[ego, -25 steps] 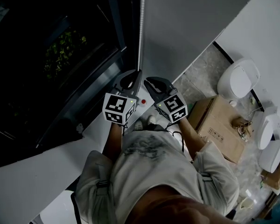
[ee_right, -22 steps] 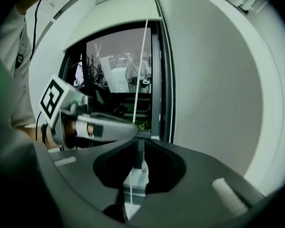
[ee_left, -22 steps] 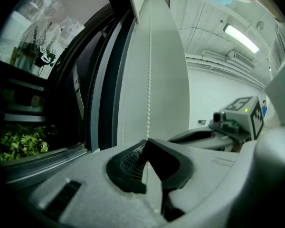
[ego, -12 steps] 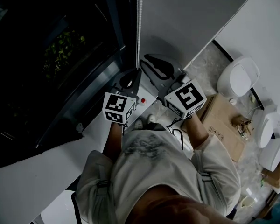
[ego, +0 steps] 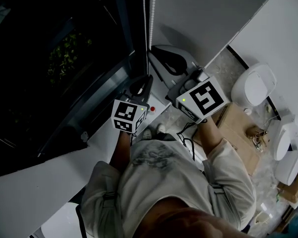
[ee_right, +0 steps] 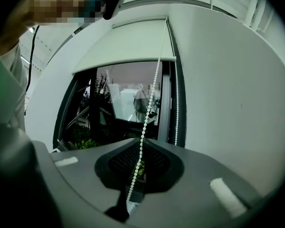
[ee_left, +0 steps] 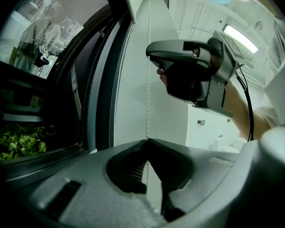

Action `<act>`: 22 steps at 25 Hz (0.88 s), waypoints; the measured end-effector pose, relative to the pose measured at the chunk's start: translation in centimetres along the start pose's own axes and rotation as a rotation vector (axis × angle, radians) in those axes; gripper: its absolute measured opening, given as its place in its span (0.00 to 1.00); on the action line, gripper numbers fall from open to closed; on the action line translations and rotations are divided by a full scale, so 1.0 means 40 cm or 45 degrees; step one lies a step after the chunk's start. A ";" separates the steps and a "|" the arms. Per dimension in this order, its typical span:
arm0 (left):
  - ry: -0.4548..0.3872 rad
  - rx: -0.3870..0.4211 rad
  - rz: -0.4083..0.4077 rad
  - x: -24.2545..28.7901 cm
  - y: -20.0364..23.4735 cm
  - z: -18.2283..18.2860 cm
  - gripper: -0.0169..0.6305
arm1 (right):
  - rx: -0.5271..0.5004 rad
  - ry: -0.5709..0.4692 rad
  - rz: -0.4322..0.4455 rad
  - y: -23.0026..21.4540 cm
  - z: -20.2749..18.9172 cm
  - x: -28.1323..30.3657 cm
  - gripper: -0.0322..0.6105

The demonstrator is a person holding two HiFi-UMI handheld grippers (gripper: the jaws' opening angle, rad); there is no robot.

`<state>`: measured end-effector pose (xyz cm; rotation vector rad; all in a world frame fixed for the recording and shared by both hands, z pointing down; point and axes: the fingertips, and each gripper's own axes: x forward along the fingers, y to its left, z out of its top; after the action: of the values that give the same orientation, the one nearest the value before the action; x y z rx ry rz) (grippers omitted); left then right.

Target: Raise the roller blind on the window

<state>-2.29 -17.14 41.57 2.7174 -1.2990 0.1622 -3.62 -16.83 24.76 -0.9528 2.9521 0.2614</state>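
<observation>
Roller blind (ee_right: pixel 126 44) part-raised, visible only from right gripper (ee_right: pixel 141 140), its jaws and left gripper's (ee_left: pixel 146 140) clamping bead chain (ee_right: pixel 150 101)

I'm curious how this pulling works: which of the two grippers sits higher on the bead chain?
The right gripper; it holds the bead chain above the left gripper.

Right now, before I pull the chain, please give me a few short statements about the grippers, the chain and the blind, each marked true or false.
1. The left gripper is shut on the bead chain. True.
2. The right gripper holds the chain below the left one. False: it is higher up the chain.
3. The blind covers the whole window. False: the window below the blind's bottom edge is uncovered.
4. Green plants show beyond the window. True.
</observation>
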 end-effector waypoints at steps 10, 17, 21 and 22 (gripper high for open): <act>0.060 -0.023 -0.022 0.008 0.000 -0.058 0.04 | 0.034 -0.006 -0.073 0.004 -0.057 -0.006 0.08; 0.139 -0.057 -0.032 0.016 0.002 -0.145 0.04 | 0.033 0.081 -0.090 0.007 -0.141 -0.005 0.08; 0.170 -0.072 -0.042 0.021 0.004 -0.185 0.04 | 0.039 0.084 -0.078 0.017 -0.177 -0.001 0.08; 0.180 -0.075 -0.044 0.023 0.006 -0.195 0.04 | 0.043 0.097 -0.077 0.018 -0.190 -0.001 0.08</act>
<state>-2.22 -16.75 49.43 2.6242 -1.1979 0.3020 -3.82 -17.51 32.36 -1.0694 2.9788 0.1770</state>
